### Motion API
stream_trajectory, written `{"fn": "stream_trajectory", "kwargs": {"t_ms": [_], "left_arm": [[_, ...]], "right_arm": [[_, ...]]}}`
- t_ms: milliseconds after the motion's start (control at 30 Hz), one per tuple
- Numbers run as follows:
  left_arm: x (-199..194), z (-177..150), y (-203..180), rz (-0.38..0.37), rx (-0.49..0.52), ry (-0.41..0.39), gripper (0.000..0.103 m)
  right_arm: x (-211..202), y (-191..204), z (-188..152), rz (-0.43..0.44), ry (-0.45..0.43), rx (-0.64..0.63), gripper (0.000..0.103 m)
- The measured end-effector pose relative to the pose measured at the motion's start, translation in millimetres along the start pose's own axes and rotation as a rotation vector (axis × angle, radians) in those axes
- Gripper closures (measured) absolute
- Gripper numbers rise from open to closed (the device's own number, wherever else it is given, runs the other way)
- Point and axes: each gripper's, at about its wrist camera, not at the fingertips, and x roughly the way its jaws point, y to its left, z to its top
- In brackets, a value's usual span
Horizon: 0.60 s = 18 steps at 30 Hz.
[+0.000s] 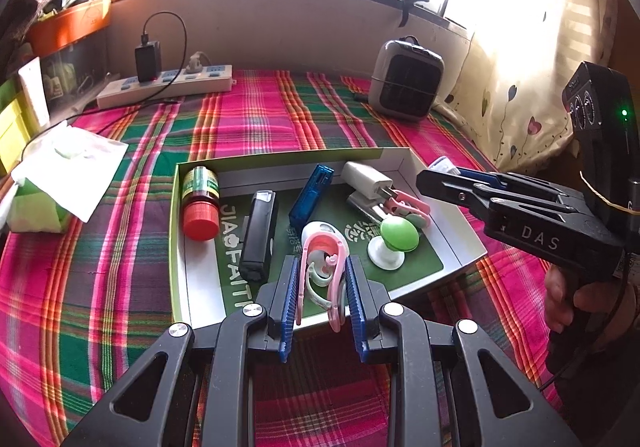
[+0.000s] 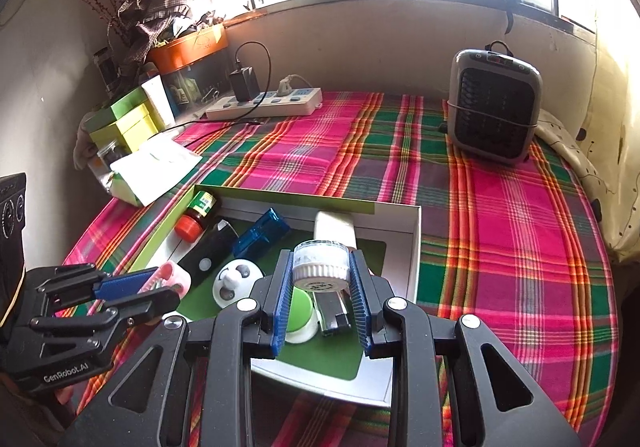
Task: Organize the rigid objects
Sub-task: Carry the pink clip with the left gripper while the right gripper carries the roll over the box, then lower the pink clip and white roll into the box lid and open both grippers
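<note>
Woven cloth, glossy plastic

Plaid cloth (image 2: 500,215) looks matt and woven; the blue case (image 1: 311,191) is glossy translucent plastic; box (image 2: 414,247) smooth cardboard.

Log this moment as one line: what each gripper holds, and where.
left gripper: shut on pink clip | right gripper: shut on small clear jar | both over tray | tray: filled with small items

Bed with pink-green plaid cloth (image 2: 500,207) carries open shallow cardboard tray (image 2: 414,247), white power strip (image 2: 264,107), grey fan heater (image 2: 494,107), tissue pack (image 1: 44,199).
</note>
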Motion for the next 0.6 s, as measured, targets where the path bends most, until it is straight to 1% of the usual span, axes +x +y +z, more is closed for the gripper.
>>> {"fn": "stream_trajectory", "kwargs": {"t_ms": [267,600], "left_arm": [[11.4,0.1,-0.2,-0.003,-0.001,0.023,0.081],[19.0,-1.0,2.7,-0.008,-0.006,0.037,0.081]], "right_arm": [[22.4,6.2,7.0,0.033,0.029,-0.013,0.075],[42.9,12.6,9.7,0.044,0.057,-0.033,0.075]]}}
